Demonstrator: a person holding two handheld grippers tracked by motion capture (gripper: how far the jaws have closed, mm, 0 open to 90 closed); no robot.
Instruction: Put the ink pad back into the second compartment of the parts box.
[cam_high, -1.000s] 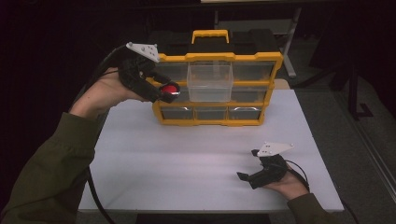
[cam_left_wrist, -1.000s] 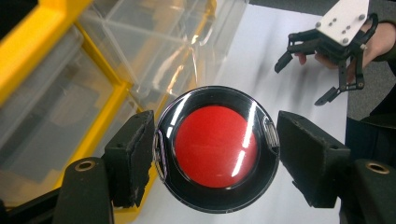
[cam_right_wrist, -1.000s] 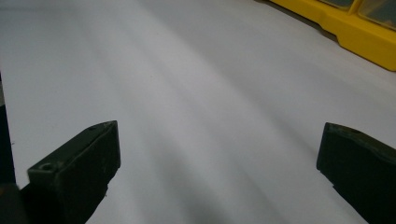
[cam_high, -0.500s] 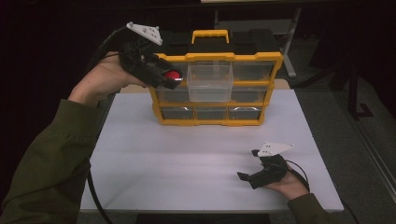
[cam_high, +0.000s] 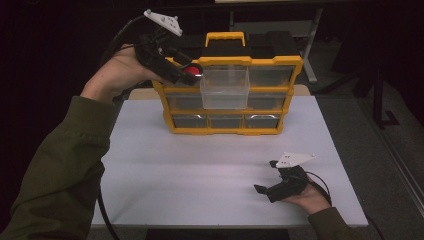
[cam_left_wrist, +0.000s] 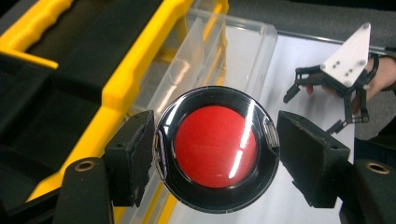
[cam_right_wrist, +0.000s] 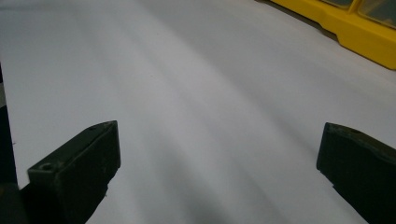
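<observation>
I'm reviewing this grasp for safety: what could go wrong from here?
The left gripper pinches the glossy round red disc only at its rim, so it may slip. It hangs beside the pulled-out clear drawer and could miss it. The right gripper rests far from the yellow organizer, leaving it unbraced.

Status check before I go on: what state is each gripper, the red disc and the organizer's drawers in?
Left gripper: shut on red disc, raised beside the organizer.
Right gripper: open, low over the table.
Clear drawer: pulled out.
Bottom drawers: pushed in.
</observation>
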